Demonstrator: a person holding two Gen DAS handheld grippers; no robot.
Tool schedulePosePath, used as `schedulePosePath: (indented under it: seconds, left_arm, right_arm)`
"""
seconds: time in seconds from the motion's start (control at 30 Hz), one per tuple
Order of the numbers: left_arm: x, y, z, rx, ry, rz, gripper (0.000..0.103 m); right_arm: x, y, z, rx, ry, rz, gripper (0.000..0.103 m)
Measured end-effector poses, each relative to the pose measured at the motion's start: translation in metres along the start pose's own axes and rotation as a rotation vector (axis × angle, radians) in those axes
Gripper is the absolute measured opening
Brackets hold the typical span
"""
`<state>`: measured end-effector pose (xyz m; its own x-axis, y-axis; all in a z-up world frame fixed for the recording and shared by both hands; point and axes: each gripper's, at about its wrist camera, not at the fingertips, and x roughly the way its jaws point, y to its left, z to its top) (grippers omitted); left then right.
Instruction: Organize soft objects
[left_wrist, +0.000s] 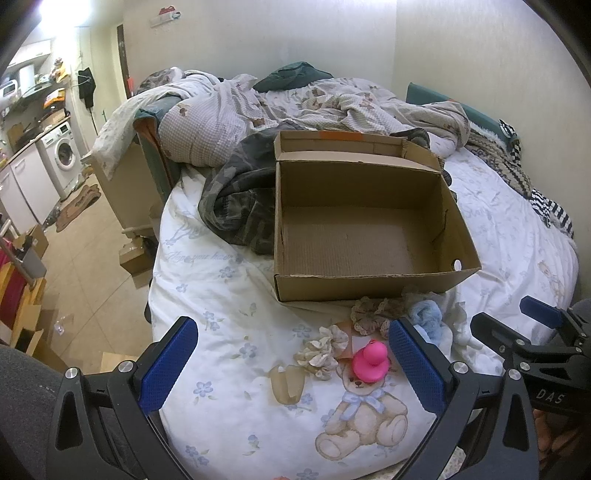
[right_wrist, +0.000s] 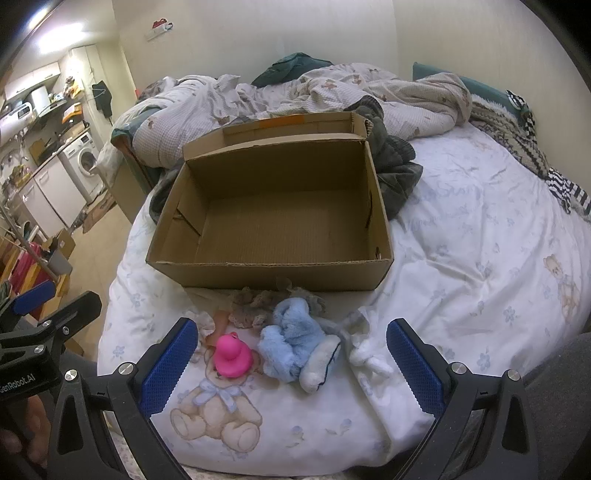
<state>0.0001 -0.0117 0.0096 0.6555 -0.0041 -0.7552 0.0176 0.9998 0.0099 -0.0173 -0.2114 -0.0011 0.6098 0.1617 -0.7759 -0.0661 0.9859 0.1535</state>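
Left gripper (left_wrist: 293, 360): its blue ribbed fingers are seen spread wide; nothing is pinched or touched, and it is held above the near edge of the bed, on the near side of the open brown cardboard box (left_wrist: 364, 221).
Right gripper (right_wrist: 288, 360): its jaws are likewise seen spread wide with nothing between them; it is held on the near side of the box (right_wrist: 269, 221), above the soft things.
Cardboard box: it is set on the white bear-printed bed cover (left_wrist: 229, 295), its lid folded back on the far side; its floor is seen bare.
Pink rubber duck (right_wrist: 232, 356): it is laid just before the box's near wall, on the cover (right_wrist: 461, 258), between the left gripper's fingers in the left wrist view (left_wrist: 369, 363).
Light blue fluffy plush toy (right_wrist: 295, 345): it is laid just beside the duck, nearer the box's right corner, framed between the right gripper's fingers.
Beige lace scrunchie (right_wrist: 255, 304): it is laid close against the box's near wall, touching the plush.
Cream frilled scrunchie (left_wrist: 323, 350): it is laid just left of the duck.
White soft cloth (right_wrist: 365, 349): it is laid right of the plush.
Dark camouflage garment (left_wrist: 236, 199): it is bunched against the box's left side.
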Motion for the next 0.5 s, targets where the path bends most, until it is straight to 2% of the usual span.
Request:
schedulePosePath:
  seconds: [0.5]
  left_arm:
    - [-0.0022,-0.0018,0.0023,0.003,0.002,-0.003,0.103]
  right_arm:
    - [0.0000,-0.0006,0.0008,-0.001,-0.001,-0.001,0.103]
